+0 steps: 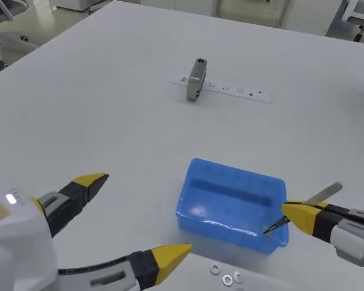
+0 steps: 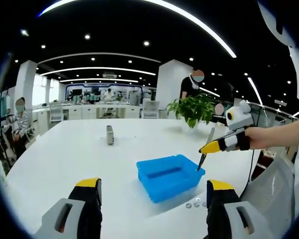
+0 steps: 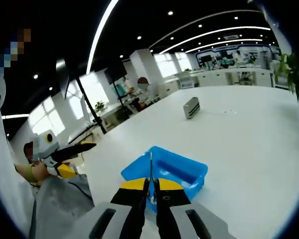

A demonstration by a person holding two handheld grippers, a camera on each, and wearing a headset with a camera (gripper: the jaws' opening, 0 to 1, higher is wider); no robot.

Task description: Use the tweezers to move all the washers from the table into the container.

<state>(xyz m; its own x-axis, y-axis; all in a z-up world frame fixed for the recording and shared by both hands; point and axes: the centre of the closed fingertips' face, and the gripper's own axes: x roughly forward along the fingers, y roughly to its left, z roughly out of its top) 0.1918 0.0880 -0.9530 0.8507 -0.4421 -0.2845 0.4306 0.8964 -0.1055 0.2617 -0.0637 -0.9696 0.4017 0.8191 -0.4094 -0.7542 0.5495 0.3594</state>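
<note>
1. lying flat nearest the cam, three washers (image 1: 227, 277) sit close together on the white table (image 1: 109, 109), just in front of the container's near wall, toward its right end.
2. left gripper (image 1: 133, 217) hovers low at the left, jaws spread wide w/ nothing between them, yellow tips aimed roughly at the container.
3. right gripper (image 1: 289, 213) comes in from the right, jaws pressed together, clamped on the tweezers (image 1: 323, 194).
4. tweezers' long axis runs diagonal in head view: grey back end up-right behind the jaws, dark tip sticking out down-left. tip is at the container's near right corner, about rim level. can't tell if it touches, or if anything's pinched in it.
5. in right gripper view the tweezers run straight fwd along the jaws, tip toward the container.
6. blue container (image 1: 230, 200) is rectangular, open top, upright on the table, between the two grippers.
7. farther back, well apart, a white power strip (image 1: 236, 91) lies flat w/ a grey adapter (image 1: 196, 79) standing on its left end.
</note>
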